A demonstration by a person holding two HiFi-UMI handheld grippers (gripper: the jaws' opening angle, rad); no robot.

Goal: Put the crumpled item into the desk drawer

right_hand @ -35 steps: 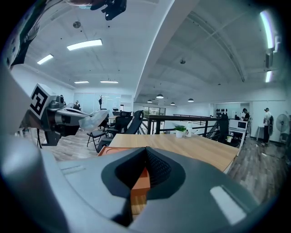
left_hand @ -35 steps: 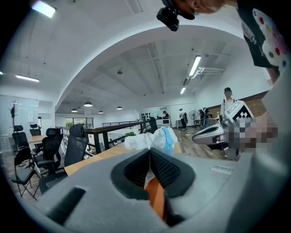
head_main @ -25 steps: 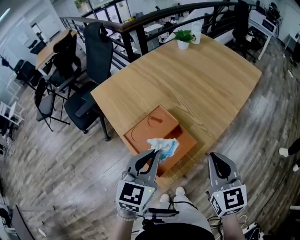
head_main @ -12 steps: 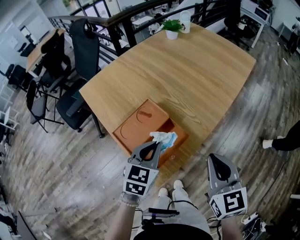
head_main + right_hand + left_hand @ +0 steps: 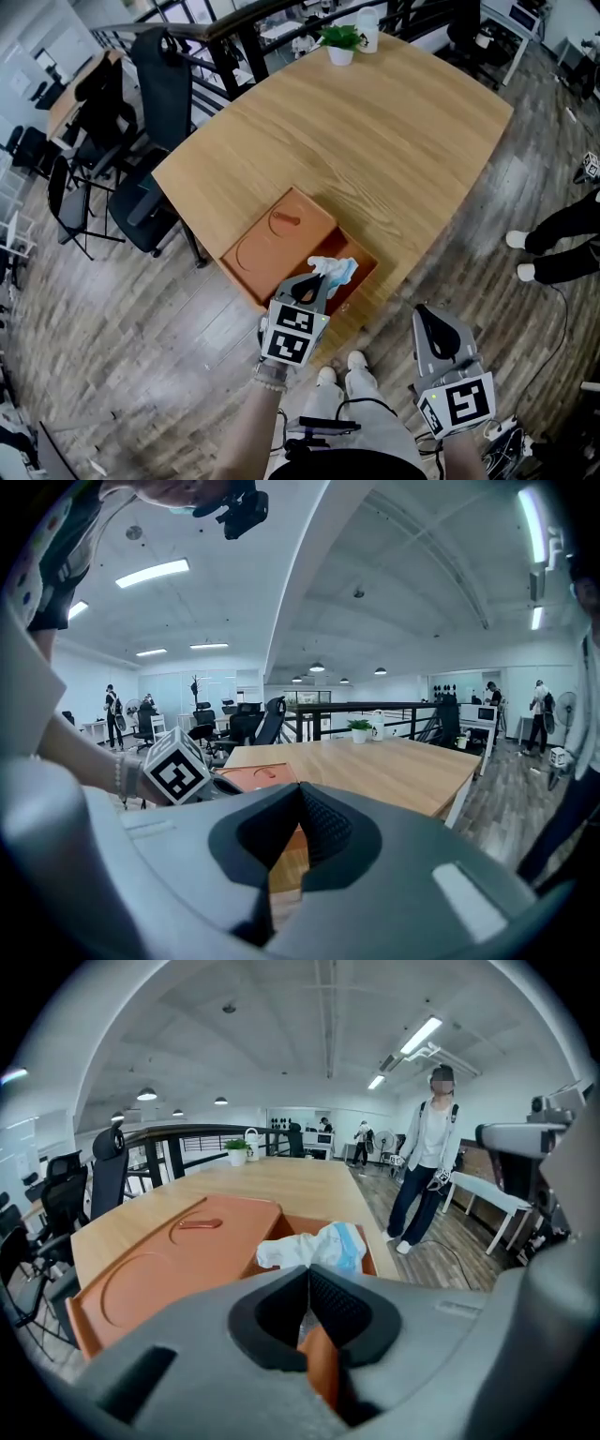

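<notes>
Part of crumpled item (image 5: 317, 1244) behind left hand-held gripper (image 5: 307, 1271)

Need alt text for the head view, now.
The left gripper holds a crumpled item at the open orange drawer on the near edge of the wooden table. The right gripper hangs shut and empty at lower right.

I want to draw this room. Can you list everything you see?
table: one, light wood, middle.
box: one, orange, table's near edge.
drawer: one, orange, open, part of the box.
wad: one, white and blue, at the open drawer.
plant: one, green, white pot, table's far end.
cup: one, white, beside the plant.
chairs: several, black, left of the table.
railing: one, black, behind the table.
people: one standing right of the table, others far off.
left gripper: grey, shut on the wad.
right gripper: grey, shut, empty.
</notes>
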